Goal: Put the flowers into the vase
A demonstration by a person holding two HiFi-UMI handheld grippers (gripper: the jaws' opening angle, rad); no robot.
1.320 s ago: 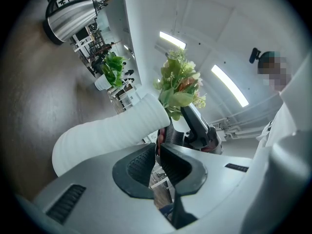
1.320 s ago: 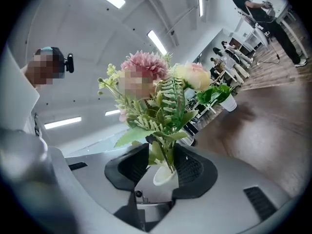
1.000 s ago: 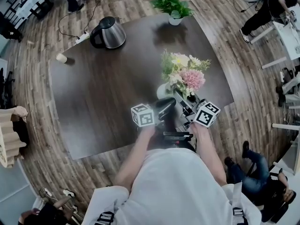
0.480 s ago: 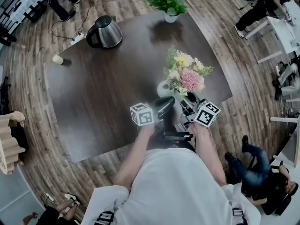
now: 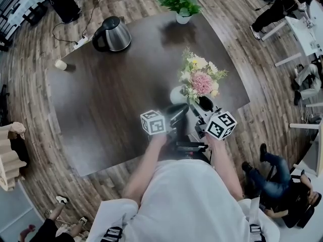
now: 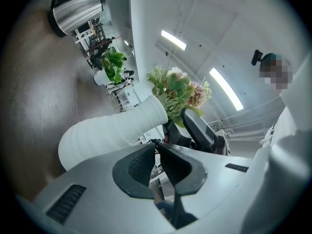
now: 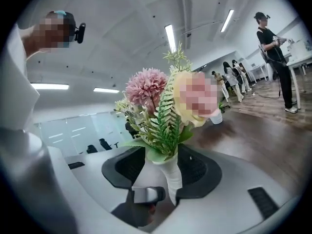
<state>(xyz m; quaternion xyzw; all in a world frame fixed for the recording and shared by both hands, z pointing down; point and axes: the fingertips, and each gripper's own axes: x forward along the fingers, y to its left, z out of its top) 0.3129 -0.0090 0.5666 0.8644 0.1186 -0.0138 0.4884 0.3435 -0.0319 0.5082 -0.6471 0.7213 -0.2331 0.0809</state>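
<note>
Right gripper view: the right tongs (image 7: 162,160) are opening around the flowers' (image 7: 147,89) white-wrapped stem, beside the white vase (image 5: 177,95) on the bench (image 5: 116,100). Left tongs (image 6: 157,144) are closed, empty.

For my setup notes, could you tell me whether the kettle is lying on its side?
No, the kettle stands upright on the table, near its far left corner.

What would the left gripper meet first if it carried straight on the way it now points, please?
Most likely the white ribbed vase. It lies just beyond the closed tips of the left gripper, slightly to their left, though depth is hard to judge.
</note>
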